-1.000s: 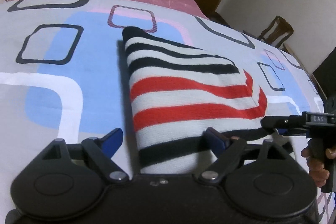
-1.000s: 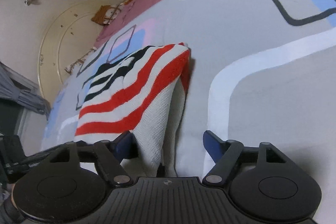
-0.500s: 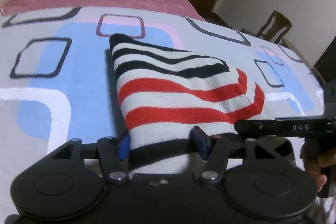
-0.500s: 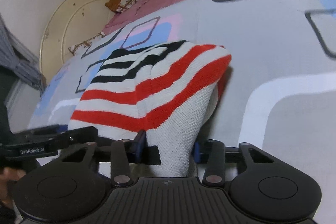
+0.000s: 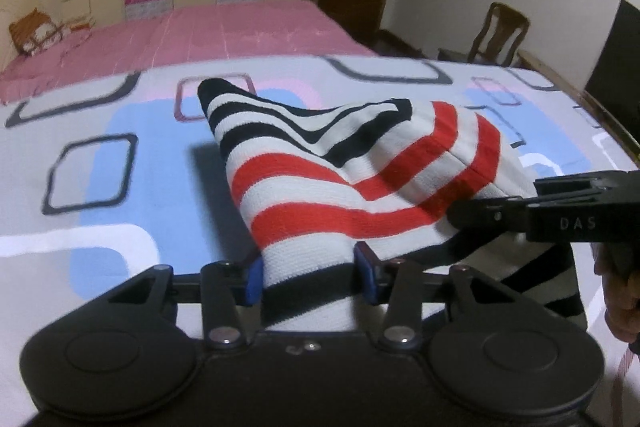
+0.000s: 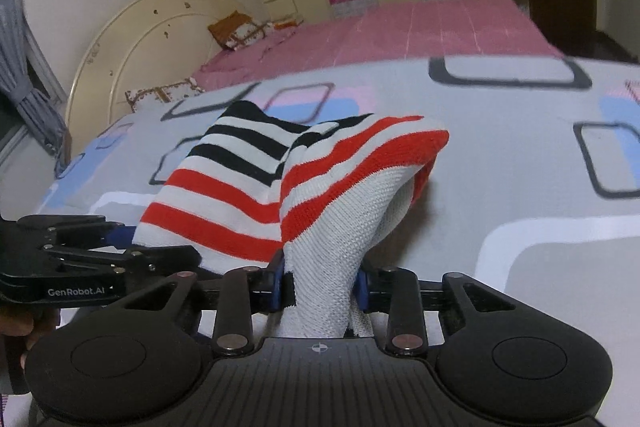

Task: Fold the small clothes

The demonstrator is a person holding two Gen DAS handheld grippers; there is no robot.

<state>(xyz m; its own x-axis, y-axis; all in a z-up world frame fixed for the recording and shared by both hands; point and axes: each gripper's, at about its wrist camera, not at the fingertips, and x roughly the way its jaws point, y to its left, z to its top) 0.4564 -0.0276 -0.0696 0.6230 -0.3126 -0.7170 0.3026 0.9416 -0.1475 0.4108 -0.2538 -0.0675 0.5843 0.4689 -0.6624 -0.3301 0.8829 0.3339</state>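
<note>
With the left gripper (image 5: 308, 277) and right gripper (image 6: 320, 287) each clenched on the striped knit garment's (image 5: 340, 187) near edge, lifted off the bed (image 5: 100, 187), the fold looks barely begun; far edge not yet met.

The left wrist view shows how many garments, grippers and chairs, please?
Garment: 1
Grippers: 2, the left gripper and the right gripper, both shut on the garment
Chair: 1
Total: 4
</note>
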